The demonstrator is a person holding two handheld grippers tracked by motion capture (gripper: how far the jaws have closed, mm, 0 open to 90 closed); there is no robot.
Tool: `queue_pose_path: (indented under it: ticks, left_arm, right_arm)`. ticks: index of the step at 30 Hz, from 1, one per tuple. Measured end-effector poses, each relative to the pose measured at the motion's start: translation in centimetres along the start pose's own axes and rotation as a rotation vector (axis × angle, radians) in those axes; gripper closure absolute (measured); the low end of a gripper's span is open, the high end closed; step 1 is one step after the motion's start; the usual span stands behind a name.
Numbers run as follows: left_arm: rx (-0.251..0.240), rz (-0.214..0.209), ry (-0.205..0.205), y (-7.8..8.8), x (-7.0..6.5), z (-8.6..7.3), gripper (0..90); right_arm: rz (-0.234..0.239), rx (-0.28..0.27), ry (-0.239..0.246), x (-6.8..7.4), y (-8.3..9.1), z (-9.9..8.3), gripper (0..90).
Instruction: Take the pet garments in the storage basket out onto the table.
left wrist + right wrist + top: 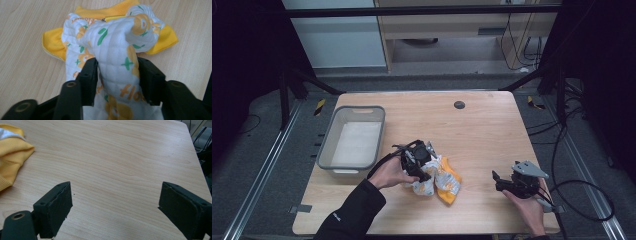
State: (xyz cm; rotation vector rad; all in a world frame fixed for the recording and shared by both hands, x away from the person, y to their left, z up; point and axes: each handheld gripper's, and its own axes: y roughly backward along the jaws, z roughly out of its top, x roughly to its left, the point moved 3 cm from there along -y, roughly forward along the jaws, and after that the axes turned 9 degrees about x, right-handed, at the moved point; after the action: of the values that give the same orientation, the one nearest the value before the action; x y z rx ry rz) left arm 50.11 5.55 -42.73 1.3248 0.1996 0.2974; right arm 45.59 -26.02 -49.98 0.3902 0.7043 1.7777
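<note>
At the table's left edge sits a grey bin [352, 142]. Beside it, the left gripper [117, 75] straddles a raised fold of the small quilted garment [112, 50], white with yellow trim, bunched mid-table; its 2 jaws stand half spread, the cloth between them looking barely pinched. I'd say it's the letting-go step. Next it should lift clear. The right gripper [115, 202] hovers wide open, holding nothing.

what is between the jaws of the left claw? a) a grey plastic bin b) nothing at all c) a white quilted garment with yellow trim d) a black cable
c: in the left gripper view a bunched fold of the white quilted garment with yellow trim stands between the jaws of the left claw.
</note>
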Motion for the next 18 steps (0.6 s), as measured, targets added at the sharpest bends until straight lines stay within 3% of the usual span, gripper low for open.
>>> queue_pose_path:
  ticks: [10,18]
  left_arm:
    - [-0.066,0.023,0.023,1.1,-0.1,-1.0,30.6]
    - [-0.146,0.036,0.076,2.0,-0.2,-2.2,26.6]
  right_arm:
    - [0.0,0.003,0.0,0.0,0.0,-0.1,11.4]
    - [-0.003,0.001,0.004,-0.1,0.0,-0.1,11.3]
